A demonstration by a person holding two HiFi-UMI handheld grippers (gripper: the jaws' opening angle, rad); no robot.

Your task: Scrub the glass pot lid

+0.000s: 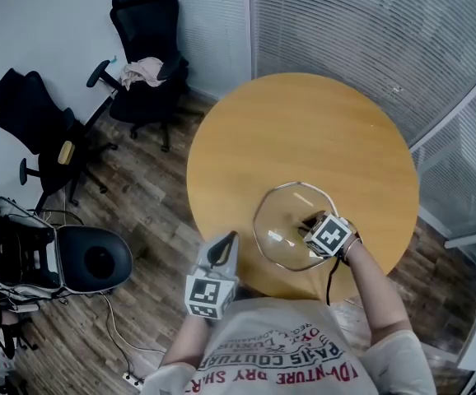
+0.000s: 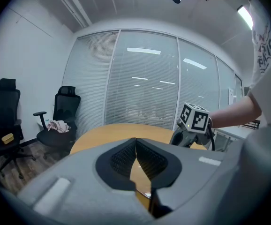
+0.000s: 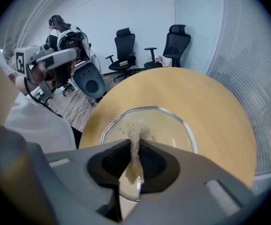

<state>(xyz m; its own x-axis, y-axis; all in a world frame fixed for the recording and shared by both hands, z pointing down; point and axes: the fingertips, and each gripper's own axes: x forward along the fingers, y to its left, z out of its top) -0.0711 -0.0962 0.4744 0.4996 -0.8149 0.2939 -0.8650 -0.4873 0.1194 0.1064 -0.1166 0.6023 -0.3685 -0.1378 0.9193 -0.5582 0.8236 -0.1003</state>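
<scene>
The glass pot lid [image 1: 281, 214] lies flat on the near part of the round wooden table [image 1: 304, 130]; its metal rim [image 3: 147, 109] shows in the right gripper view. My right gripper [image 1: 310, 221] rests over the lid's right half, shut on a thin beige scrub pad [image 3: 134, 131] that touches the glass. The left gripper [image 1: 226, 242] hangs off the table's near-left edge, over the floor and apart from the lid. Its jaws are shut with nothing between them [image 2: 135, 142]. From the left gripper view the right gripper's marker cube [image 2: 194, 117] shows above the tabletop.
Black office chairs [image 1: 143, 52] stand at the far left, one with a cloth [image 1: 142, 72] on its seat. More chairs and gear [image 1: 24, 253] crowd the left floor. A blind-covered glass wall [image 1: 361, 31] runs behind the table. A cable [image 1: 114, 327] lies on the wooden floor.
</scene>
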